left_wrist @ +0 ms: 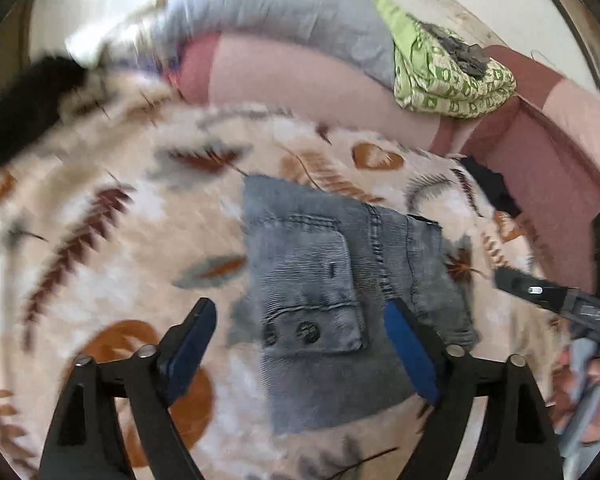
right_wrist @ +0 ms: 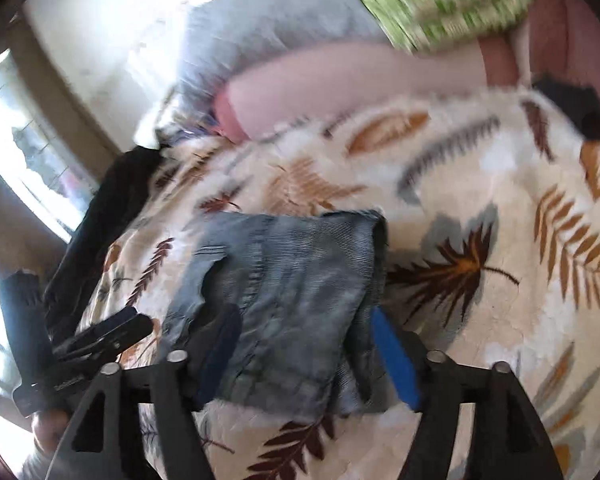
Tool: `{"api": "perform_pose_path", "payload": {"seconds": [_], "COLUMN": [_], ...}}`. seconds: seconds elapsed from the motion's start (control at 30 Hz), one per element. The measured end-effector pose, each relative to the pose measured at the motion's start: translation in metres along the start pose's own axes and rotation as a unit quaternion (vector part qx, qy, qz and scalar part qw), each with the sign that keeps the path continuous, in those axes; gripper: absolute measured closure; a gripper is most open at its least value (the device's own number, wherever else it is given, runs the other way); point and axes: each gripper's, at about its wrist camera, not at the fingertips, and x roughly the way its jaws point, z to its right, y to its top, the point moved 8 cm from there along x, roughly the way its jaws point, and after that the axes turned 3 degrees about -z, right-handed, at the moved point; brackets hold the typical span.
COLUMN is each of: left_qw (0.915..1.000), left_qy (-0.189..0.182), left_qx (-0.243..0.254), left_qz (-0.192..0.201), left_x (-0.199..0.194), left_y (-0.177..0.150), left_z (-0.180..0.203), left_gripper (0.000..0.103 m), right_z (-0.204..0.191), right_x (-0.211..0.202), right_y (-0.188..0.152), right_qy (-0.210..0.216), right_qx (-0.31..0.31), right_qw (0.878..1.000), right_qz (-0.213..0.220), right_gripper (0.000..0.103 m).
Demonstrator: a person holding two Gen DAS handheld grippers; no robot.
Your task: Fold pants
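The grey-blue denim pants [left_wrist: 332,292] lie folded into a compact bundle on a cream blanket with leaf prints [left_wrist: 120,220], a buttoned back pocket on top. My left gripper [left_wrist: 300,316] hangs open just above the bundle's near part, holding nothing. The right gripper's finger [left_wrist: 540,292] shows at the right edge of this view. In the right wrist view the same bundle [right_wrist: 284,300] lies between my right gripper's fingers; the gripper [right_wrist: 304,328] is open and empty. The left gripper [right_wrist: 104,336] shows at the lower left there.
A pink sofa back [left_wrist: 300,80] and armrest [left_wrist: 540,168] border the blanket. A green patterned cloth [left_wrist: 448,72] and a grey cloth [left_wrist: 280,12] lie on the sofa back. A black garment [right_wrist: 112,220] lies at the blanket's left edge, another [left_wrist: 492,188] by the armrest.
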Motion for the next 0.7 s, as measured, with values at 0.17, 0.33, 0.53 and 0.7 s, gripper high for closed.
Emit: {"api": "perform_pose_path", "payload": {"seconds": [0.17,0.33,0.53,0.7], "left_qw": [0.9953,0.9966,0.9933,0.9895], "left_qy": [0.054,0.08,0.115,0.144], "left_qx": [0.01,-0.009,0.009,0.009], "left_qz": [-0.079,-0.018,0.01,0.006], "left_x": [0.053,-0.002,-0.037,-0.048], "left_y": [-0.038,-0.023,-0.034,-0.051], "left_z": [-0.005,-0.002,0.009,0.013], "left_gripper": [0.008,0.009,0.009,0.009], "right_z": [0.013,0.008,-0.002,0.001], "right_x": [0.075,0.002,-0.062,-0.061], "right_y": [-0.068,-0.047,-0.066,-0.082], "right_qy": [-0.078,-0.079,-0.112,-0.145], "right_qx": [-0.046,-0.027,-0.068,-0.107], "right_qw": [0.988,0.996,0.986,0.974], "right_qz": [-0.122,-0.023,0.101,0.134], "right_gripper": [0.014,0.012,0.0,0.0]}}
